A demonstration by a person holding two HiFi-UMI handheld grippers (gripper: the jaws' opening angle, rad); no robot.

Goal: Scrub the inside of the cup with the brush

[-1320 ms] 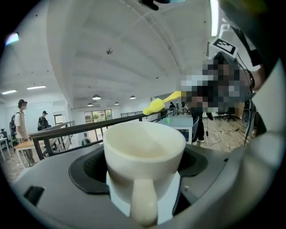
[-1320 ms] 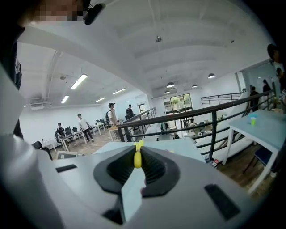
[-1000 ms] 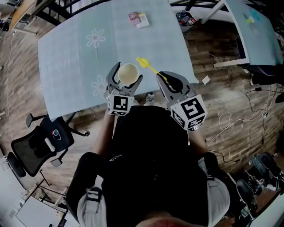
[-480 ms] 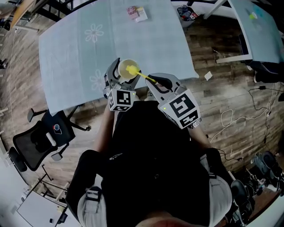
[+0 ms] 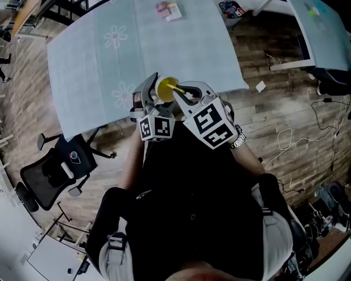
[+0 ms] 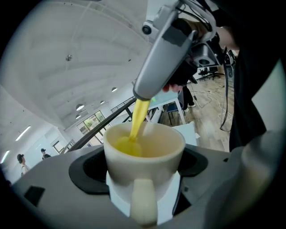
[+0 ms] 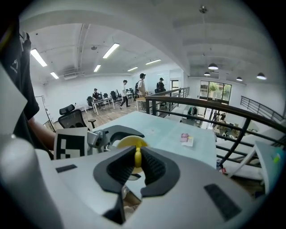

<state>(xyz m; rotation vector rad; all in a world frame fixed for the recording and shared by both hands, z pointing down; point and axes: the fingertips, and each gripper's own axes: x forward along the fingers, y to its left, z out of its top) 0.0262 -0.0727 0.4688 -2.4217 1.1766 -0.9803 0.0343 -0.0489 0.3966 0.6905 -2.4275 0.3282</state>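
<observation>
A cream cup (image 5: pixel 163 89) with a handle (image 6: pixel 144 203) is held between the jaws of my left gripper (image 5: pixel 152 97), above the table's near edge. The left gripper view shows the cup (image 6: pixel 143 154) upright in the jaws with its handle towards the camera. My right gripper (image 5: pixel 185 96) is shut on the yellow brush (image 7: pixel 137 157) by its handle. The brush (image 6: pixel 132 129) slants down from the right gripper (image 6: pixel 165 58), and its head sits inside the cup. In the right gripper view the cup's rim (image 7: pixel 129 143) shows just beyond the jaws.
A pale blue table (image 5: pixel 98 60) with flower prints stretches away from me. Small packets (image 5: pixel 167 9) lie at its far end. A black office chair (image 5: pixel 52 175) stands at the left on the wooden floor. Another table (image 5: pixel 323 33) is at the top right.
The right gripper swung left and carried the brush head from beside the cup into it. Both grippers drew close together near the table's front edge.
</observation>
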